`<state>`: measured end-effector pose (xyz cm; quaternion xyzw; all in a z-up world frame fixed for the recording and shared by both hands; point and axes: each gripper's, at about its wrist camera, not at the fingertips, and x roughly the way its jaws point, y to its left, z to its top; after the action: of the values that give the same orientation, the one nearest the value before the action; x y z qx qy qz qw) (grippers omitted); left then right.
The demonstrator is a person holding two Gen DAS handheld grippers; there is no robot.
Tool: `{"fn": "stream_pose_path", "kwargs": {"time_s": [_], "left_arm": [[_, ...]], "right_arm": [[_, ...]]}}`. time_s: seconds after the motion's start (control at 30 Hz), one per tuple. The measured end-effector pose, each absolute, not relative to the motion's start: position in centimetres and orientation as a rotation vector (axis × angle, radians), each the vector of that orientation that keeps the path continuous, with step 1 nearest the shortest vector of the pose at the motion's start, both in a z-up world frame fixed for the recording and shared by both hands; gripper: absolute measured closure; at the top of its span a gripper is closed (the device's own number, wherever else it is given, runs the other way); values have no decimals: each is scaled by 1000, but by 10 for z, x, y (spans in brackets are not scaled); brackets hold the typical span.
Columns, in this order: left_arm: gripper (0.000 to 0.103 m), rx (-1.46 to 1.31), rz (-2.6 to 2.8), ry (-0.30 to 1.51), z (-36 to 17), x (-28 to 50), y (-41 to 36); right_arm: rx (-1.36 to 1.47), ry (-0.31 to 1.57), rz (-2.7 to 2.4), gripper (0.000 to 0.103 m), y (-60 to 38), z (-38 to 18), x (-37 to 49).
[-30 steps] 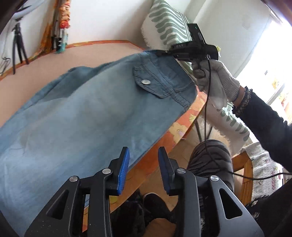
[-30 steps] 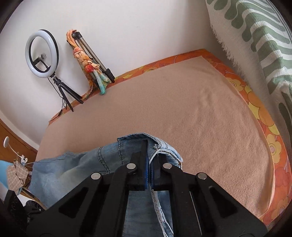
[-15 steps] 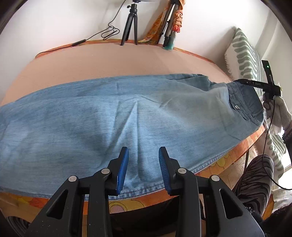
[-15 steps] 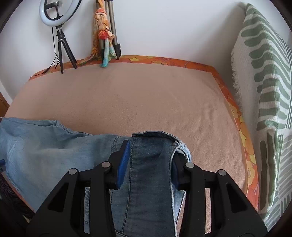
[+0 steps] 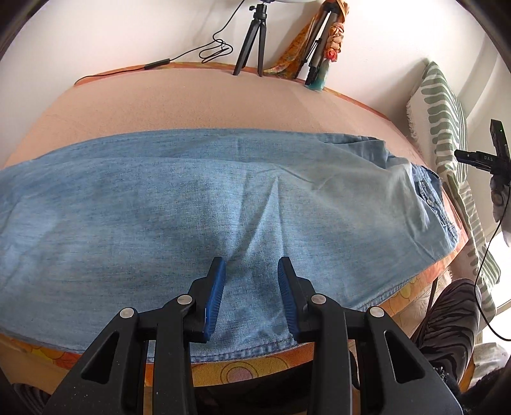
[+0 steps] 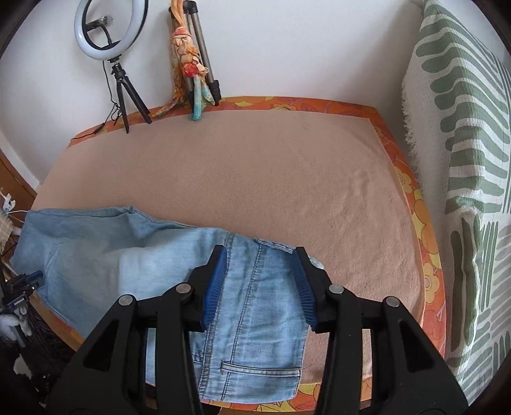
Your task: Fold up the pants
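Observation:
Light blue denim pants (image 5: 159,207) lie flat and lengthwise across the peach-covered table (image 5: 191,102), waist end at the right. My left gripper (image 5: 251,261) hovers open over the near hem edge at mid-leg, nothing between its pads. In the right wrist view the waistband and back pocket of the pants (image 6: 255,319) rest on the table's near corner. My right gripper (image 6: 260,250) hangs just above them, its jaws opening, pads clear of the denim. A gloved hand (image 5: 499,198) holds that right gripper (image 5: 488,159) beyond the waist end.
A green-striped white pillow (image 6: 463,159) stands at the table's right side. A ring light on a tripod (image 6: 108,28) and a folded tripod wrapped in a scarf (image 6: 191,64) stand at the back wall. A person's striped trouser leg (image 5: 447,319) is beside the near right corner.
My right gripper has opened and let go of the waistband, then lifted a little. My left gripper has swung from the waist end to the middle of the leg, still open.

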<state>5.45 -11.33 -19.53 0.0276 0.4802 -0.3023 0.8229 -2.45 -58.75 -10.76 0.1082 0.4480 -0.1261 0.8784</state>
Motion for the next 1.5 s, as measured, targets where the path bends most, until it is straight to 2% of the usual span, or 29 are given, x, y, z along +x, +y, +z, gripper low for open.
{"fn": "stream_pose_path", "kwargs": {"time_s": [0.2, 0.5, 0.67, 0.7, 0.73, 0.9, 1.0, 1.27, 1.3, 1.4, 1.43, 1.5], "left_arm": [[71, 22, -600, 1020, -200, 59, -101], [71, -34, -472, 985, -199, 63, -55], [71, -58, -404, 986, -205, 71, -36], [71, -65, -395, 987, -207, 73, -33], [71, -68, -388, 987, -209, 74, -30], [71, -69, -378, 1007, -216, 78, -27], [71, -47, -381, 1003, -217, 79, -29], [70, -50, -395, 1018, -216, 84, -24], [70, -56, -392, 1023, -215, 85, -23], [70, -102, -376, 1021, -209, 88, -12], [70, -123, -368, 1017, -206, 90, -7], [70, -159, -361, 1001, -195, 93, 2]], "right_arm": [[197, 872, -33, 57, -535, -119, 31], [-34, 1008, 111, 57, -454, -196, 120], [-76, 1016, 143, 59, -442, -209, 127], [-102, 1005, 144, 70, -437, -209, 126], [-132, 1004, 144, 90, -434, -209, 126], [-232, 980, 125, 96, -430, -192, 125], [-133, 954, 113, 98, -456, -183, 138], [-139, 1072, 65, 97, -453, -226, 165], [-121, 1075, 58, 95, -456, -222, 165], [-84, 1014, 18, 71, -459, -197, 160], [-68, 981, 30, 67, -457, -187, 158], [-22, 943, 91, 67, -447, -171, 158]]}}
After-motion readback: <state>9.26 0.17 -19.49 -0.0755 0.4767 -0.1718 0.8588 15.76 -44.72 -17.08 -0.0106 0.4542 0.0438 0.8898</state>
